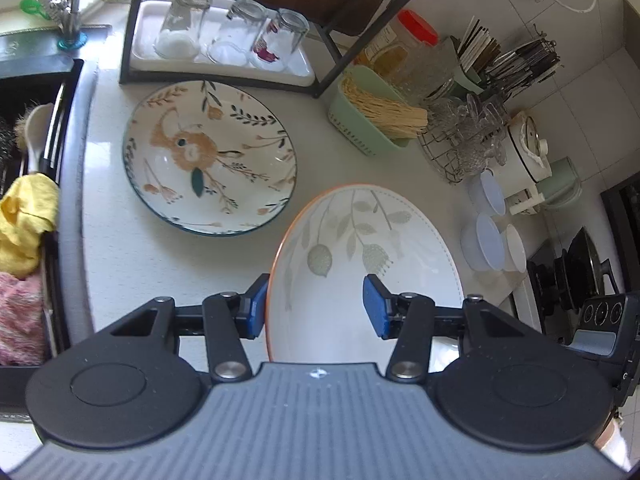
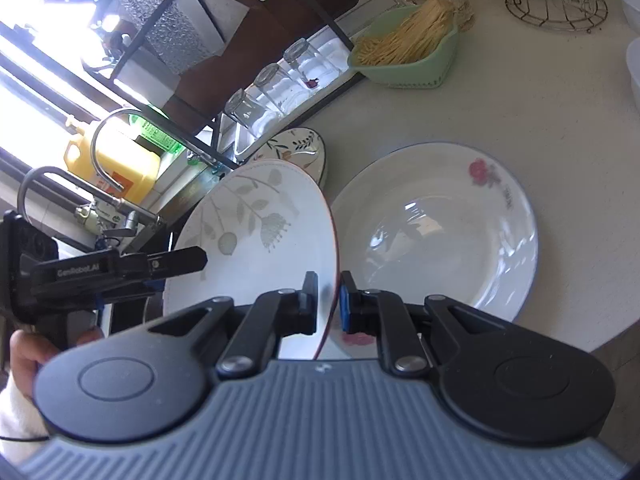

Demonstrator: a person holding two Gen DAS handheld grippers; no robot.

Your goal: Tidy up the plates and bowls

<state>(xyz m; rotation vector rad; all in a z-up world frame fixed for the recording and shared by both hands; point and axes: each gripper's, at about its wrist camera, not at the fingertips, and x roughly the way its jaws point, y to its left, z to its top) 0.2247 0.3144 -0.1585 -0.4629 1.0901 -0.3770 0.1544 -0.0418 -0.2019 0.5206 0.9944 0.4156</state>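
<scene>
A white plate with grey leaves and an orange rim [image 1: 360,248] is held tilted above the counter. My right gripper [image 2: 328,304] is shut on its rim [image 2: 326,280]. My left gripper [image 1: 316,308] is open, its two pads straddling the plate's other edge; one finger [image 2: 176,260] lies over the plate's face in the right wrist view. A plate with a fox and leaf pattern [image 1: 208,156] lies flat on the counter, and its edge shows in the right wrist view [image 2: 300,148]. A white plate with pink roses [image 2: 436,228] lies on the counter to the right.
A black rack holds a white tray with three upturned glasses [image 1: 224,36]. A green basket of noodles [image 1: 376,112], a wire stand with glassware [image 1: 464,136], white lidded bowls [image 1: 492,240] and a utensil holder [image 1: 504,60] stand on the counter. The sink [image 1: 24,184] is at the left.
</scene>
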